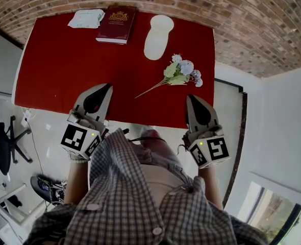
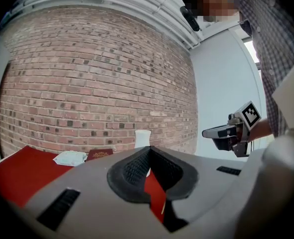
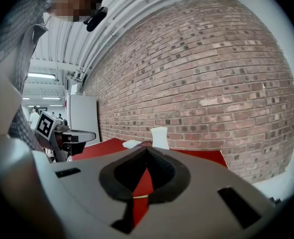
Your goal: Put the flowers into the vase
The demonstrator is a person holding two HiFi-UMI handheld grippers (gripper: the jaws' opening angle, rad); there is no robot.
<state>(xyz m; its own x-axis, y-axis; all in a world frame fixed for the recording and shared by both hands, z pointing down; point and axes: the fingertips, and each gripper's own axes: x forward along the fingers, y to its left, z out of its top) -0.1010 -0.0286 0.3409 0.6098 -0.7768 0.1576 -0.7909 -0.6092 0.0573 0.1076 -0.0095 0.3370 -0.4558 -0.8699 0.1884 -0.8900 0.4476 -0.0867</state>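
— Pale lilac-and-white flower bunch on thin stem (image 1: 181,71): one, flat near red tabletop's (image 1: 58,65) right edge. White waisted vase (image 1: 158,36): one, upright by far edge, apart.
— Grippers?
— Left gripper (image 1: 105,87), right gripper (image 1: 192,97): two, jaws together, empty, at near edge. Step: approach, probably. Next: open right jaws, clamp stem.
— Extras?
— Maroon book (image 1: 116,24), white packet (image 1: 85,18): one each, far edge.

Left gripper (image 1: 100,92) and right gripper (image 1: 195,102) both closed, empty, held side by side, pointing forward, nearly level.
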